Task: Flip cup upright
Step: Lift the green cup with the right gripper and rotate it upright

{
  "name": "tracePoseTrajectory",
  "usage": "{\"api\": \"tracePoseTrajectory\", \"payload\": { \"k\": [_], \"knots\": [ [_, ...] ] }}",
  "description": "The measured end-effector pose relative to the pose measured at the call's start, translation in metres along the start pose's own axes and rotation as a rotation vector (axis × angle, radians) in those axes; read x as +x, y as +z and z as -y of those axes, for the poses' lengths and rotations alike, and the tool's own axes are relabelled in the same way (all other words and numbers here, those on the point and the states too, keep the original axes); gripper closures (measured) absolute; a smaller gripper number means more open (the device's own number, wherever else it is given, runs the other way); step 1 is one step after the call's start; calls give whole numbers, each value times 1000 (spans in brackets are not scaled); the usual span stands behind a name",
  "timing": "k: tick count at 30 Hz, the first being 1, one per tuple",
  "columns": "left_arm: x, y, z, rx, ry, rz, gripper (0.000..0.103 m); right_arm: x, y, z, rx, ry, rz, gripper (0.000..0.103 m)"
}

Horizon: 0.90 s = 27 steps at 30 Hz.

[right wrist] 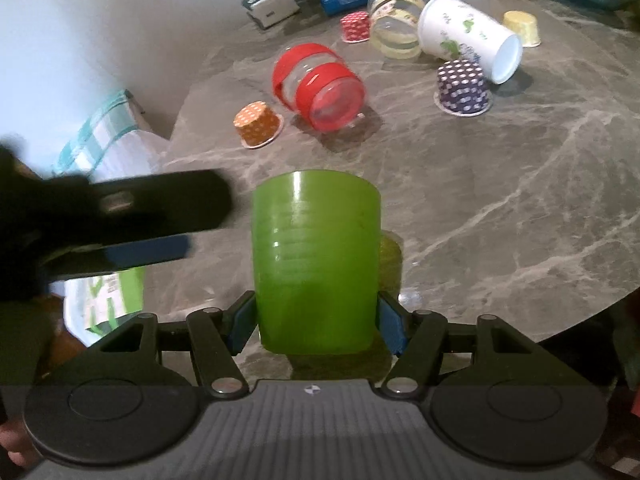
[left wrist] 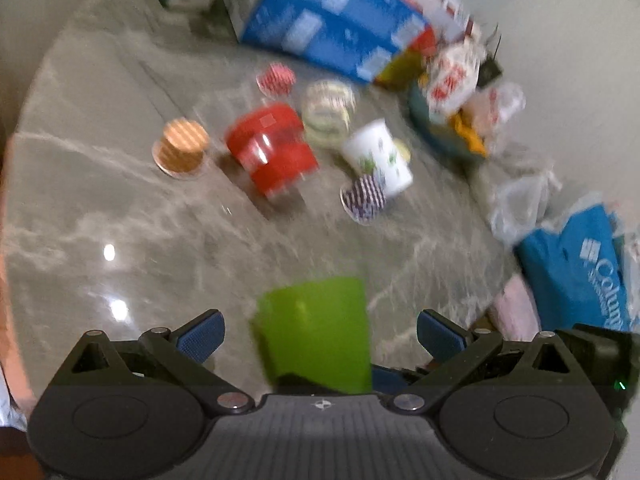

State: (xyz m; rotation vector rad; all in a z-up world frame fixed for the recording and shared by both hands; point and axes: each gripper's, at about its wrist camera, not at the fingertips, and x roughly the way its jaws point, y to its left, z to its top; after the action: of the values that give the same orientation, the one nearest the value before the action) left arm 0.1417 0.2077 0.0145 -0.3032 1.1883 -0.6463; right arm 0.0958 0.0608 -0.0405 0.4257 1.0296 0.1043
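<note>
The translucent green plastic cup (right wrist: pixel 316 264) fills the lower centre of my right wrist view, standing closed end up on the grey marble-patterned table (right wrist: pixel 500 200), so it looks inverted. My right gripper (right wrist: pixel 316 322) grasps it, blue pads pressed against both sides near its lower rim. In the left wrist view the same cup (left wrist: pixel 316 332) sits at bottom centre between the spread fingers of my left gripper (left wrist: pixel 320 332), which is released and touching nothing. I judge the grasp made and the flip not yet done. Next calls for lifting clear, rolling the wrist over, and keeping away from the red-banded clear jar (right wrist: pixel 320 88) lying on its side in the upper middle.
</note>
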Motion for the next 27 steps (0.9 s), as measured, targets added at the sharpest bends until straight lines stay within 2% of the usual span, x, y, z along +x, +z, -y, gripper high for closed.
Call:
{"api": "tracePoseTrajectory", "payload": {
  "k": [4, 9, 16, 20, 27],
  "knots": [
    [17, 2, 9, 4, 50, -41, 1, -1, -4, 4, 8, 45, 8, 39],
    [28, 3, 12, -18, 110, -73, 13, -1, -5, 13, 22, 97, 4, 39],
    [37, 7, 20, 5, 174, -85, 18, -2, -6, 22, 28, 141, 1, 39],
    [42, 10, 23, 18, 182, -97, 23, -3, -7, 26, 32, 160, -1, 38],
    [47, 11, 29, 43, 181, -111, 23, -4, -7, 32, 52, 181, 0, 38]
  ]
}}
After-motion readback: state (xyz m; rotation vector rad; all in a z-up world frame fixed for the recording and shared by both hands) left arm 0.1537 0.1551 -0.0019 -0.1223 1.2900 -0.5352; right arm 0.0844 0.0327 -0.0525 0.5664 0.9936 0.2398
